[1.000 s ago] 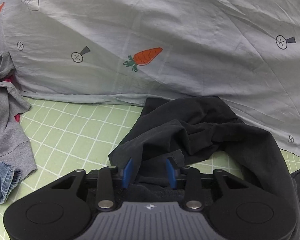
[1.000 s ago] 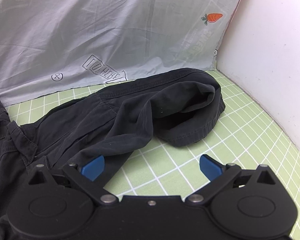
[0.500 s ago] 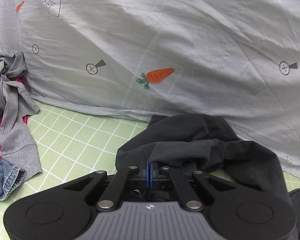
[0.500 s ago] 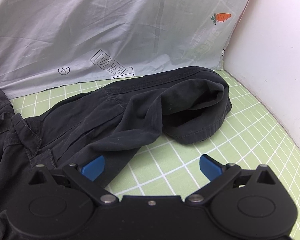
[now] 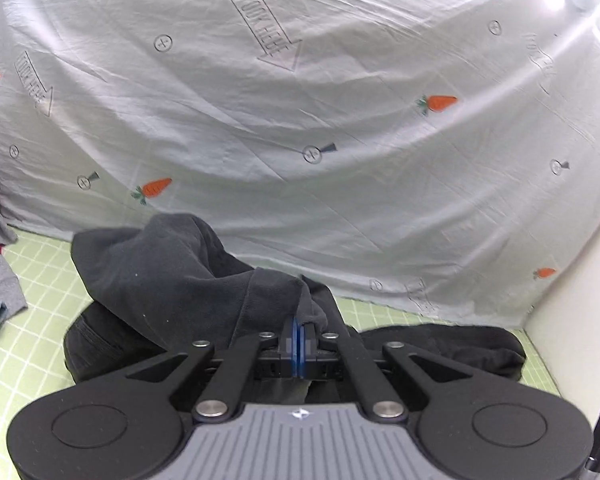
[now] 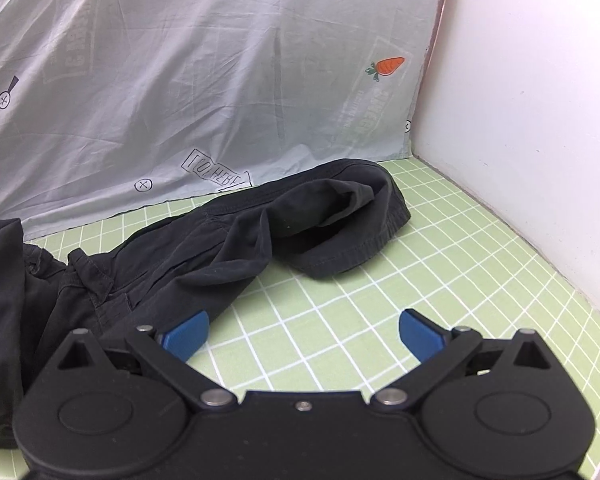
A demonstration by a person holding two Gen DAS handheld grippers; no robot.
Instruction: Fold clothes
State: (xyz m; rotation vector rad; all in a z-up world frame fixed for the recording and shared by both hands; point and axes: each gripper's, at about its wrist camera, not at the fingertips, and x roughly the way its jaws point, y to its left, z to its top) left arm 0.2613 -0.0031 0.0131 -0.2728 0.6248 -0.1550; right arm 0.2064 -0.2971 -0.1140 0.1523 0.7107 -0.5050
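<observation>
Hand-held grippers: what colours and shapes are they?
Left hand-held gripper: black linkage bars, silver rivets, two round black discs, ribbed grey body with a small white logo, blue finger pads. Right hand-held gripper: all-black body, same discs and rivets, blue pads.

Open right gripper (image 6: pixel 302 330) beside black trousers (image 6: pixel 228 248) on green mat (image 6: pixel 440 264).

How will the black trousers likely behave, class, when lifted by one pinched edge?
The black trousers will probably hang limp: fabric already drapes in soft folds from the shut left gripper. The free leg likely trails across the mat. They look light, and cloth this creased seems unlikely to slip.
</observation>
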